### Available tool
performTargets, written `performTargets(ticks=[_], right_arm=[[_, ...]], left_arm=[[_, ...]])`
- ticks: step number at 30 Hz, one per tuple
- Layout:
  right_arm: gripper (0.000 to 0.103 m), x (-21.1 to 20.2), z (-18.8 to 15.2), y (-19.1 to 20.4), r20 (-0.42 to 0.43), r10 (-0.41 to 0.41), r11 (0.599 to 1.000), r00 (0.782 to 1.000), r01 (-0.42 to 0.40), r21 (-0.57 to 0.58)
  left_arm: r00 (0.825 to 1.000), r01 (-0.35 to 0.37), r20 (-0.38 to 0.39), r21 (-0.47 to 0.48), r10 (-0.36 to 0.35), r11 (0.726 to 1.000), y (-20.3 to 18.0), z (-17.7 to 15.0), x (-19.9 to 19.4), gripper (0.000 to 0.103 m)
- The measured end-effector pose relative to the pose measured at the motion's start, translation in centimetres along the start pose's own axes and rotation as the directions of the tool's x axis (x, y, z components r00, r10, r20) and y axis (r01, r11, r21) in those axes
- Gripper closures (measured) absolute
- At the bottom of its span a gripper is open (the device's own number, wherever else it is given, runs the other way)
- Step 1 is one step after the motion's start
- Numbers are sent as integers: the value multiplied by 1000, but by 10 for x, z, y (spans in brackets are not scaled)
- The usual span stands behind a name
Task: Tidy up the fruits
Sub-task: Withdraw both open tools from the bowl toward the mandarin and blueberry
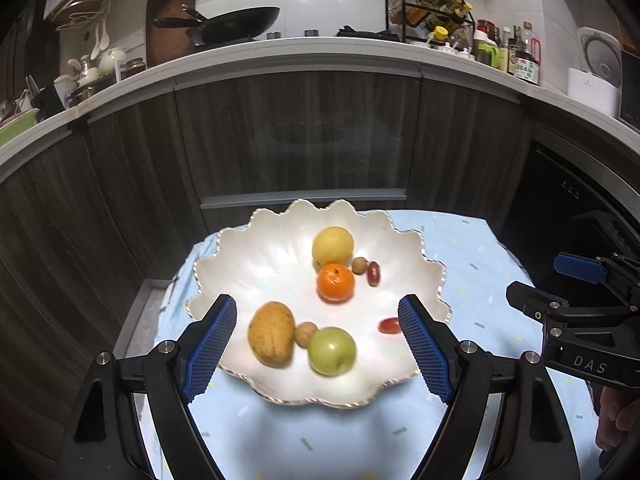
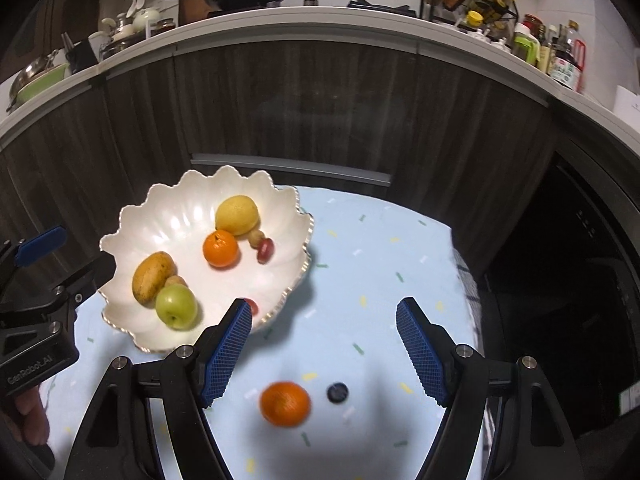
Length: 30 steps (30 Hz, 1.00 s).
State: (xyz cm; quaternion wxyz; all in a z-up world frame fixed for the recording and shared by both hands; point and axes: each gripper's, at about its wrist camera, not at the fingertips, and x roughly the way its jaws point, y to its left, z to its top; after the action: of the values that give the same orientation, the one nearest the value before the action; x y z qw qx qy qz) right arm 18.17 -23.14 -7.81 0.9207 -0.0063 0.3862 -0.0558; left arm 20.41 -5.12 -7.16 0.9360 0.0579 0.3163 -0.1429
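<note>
Here, two spread claws hang over a light-blue covered surface (image 2: 360, 248) with fruit left to gather.

The scalloped white bowl (image 1: 240, 248), at ten o'clock in the right wrist view, already holds a mango (image 1: 271, 334), green apple (image 1: 332, 351), orange (image 1: 335, 282), lemon (image 1: 332, 245) and small fruits. At left, the left claw (image 1: 316, 344) tilts down over the bowl, open and empty. At six o'clock on the cloth lie a loose orange (image 2: 285, 398), likely firm and light, best gripped across its middle, and a small dark berry (image 2: 337, 392), probably soft and easily crushed. The right claw (image 2: 324, 344) angles down above them, empty.
</note>
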Motion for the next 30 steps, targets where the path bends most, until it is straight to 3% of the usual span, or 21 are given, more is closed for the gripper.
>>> performTargets(ticks=[10,15,30], right_arm=[[28,-9,-25,-31,-17,-28,999,999,28,26],[28,-11,-39,-45,-30,-35,999,999,36,23],[28,-6,-71,-63,-40,31,998,999,-33,-55]], left_arm=[[999,38,-28,3,-38,999,-33,-9,-10,17],[998,44,-40,48,-42,998,-53,-16,-12,14],[993,96,-78,163,-84,982,-97,-37,-6,14]])
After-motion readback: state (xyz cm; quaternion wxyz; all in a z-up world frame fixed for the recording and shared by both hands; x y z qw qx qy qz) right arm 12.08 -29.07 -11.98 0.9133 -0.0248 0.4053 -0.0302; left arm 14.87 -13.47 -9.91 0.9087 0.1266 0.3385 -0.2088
